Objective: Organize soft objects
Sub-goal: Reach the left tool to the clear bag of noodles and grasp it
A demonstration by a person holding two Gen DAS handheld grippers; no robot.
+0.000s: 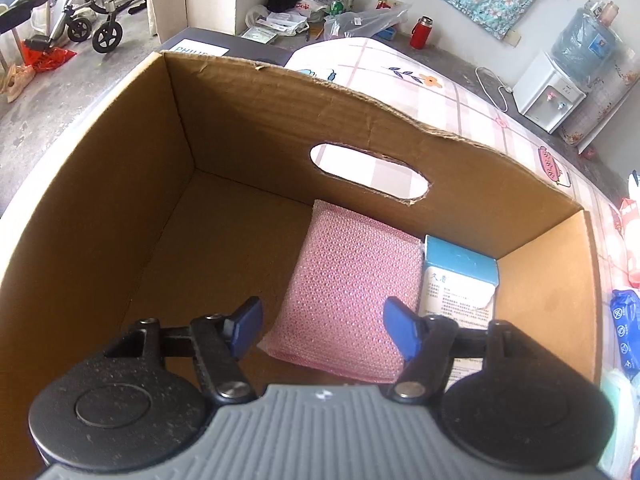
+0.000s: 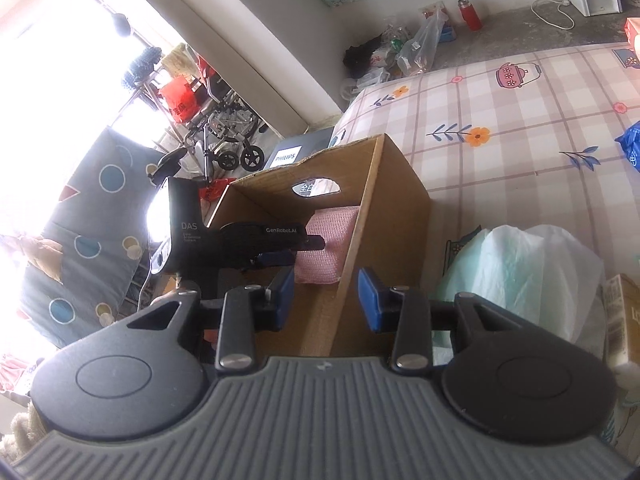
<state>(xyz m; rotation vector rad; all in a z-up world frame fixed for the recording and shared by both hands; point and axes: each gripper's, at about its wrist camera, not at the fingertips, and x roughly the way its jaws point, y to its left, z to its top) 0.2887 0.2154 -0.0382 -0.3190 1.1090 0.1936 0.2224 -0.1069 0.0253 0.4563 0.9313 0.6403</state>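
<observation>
A pink mesh sponge pad (image 1: 352, 280) lies flat on the floor of an open cardboard box (image 1: 100, 220), next to a blue and white carton (image 1: 460, 276) in the right corner. My left gripper (image 1: 323, 316) hangs open over the pad's near end, its blue pads (image 1: 248, 320) apart from it and holding nothing. In the right wrist view the left gripper (image 2: 280, 254) reaches into the box (image 2: 396, 200) above the pink pad (image 2: 328, 240). My right gripper (image 2: 326, 296) is open and empty, just outside the box's near wall.
The box stands on a bed with a checked, flower-print sheet (image 2: 520, 120). A white and mint plastic-wrapped bundle (image 2: 520, 272) and a yellowish carton (image 2: 624, 320) lie right of the box. Blue packets (image 1: 626, 332) lie on the sheet. A dark Philips box (image 2: 290, 152) sits behind.
</observation>
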